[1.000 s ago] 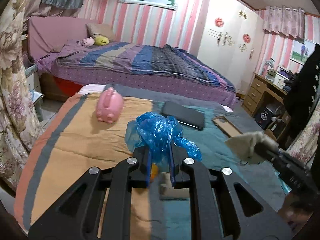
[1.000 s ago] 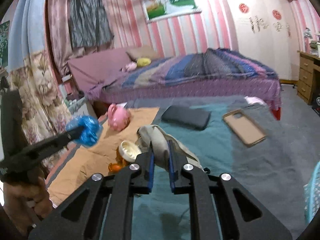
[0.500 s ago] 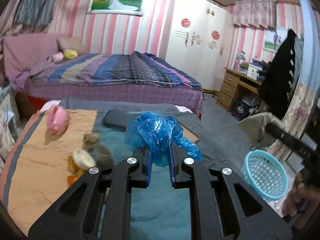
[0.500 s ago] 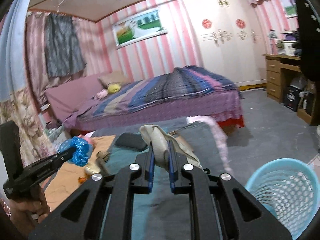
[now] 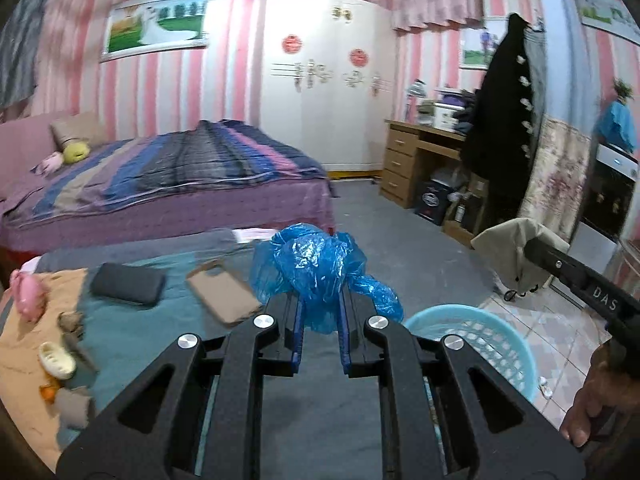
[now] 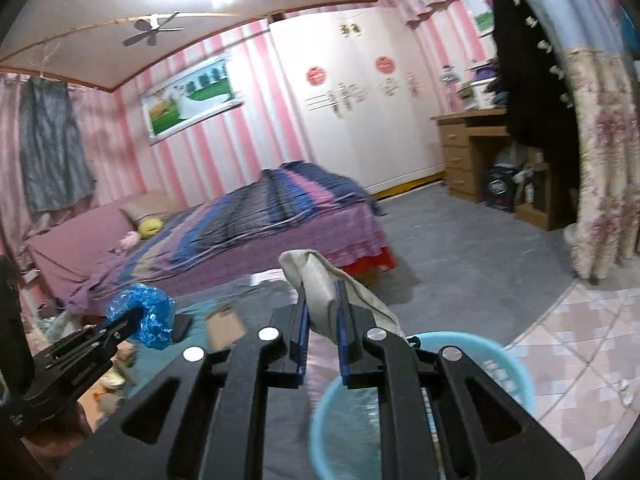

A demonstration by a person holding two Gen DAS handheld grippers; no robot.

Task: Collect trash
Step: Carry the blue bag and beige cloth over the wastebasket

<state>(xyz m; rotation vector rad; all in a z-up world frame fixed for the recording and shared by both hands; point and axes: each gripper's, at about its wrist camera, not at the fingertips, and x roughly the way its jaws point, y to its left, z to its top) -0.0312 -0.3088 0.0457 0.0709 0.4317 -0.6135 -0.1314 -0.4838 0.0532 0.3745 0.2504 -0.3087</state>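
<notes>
Left wrist view, left gripper (image 5: 319, 312) clamping blue plastic bag (image 5: 316, 268) (bulging past fingertips), right gripper (image 6: 322, 312) pinching beige rag (image 6: 320, 284).

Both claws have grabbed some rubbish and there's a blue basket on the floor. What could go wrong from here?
The blue plastic bag in the left gripper is puffy and light, so it may drift past the basket on release. The beige cloth in the right gripper droops to one side and could drape over the basket rim. More scraps lie on the near bed, including a white lid, easy to leave behind.
</notes>
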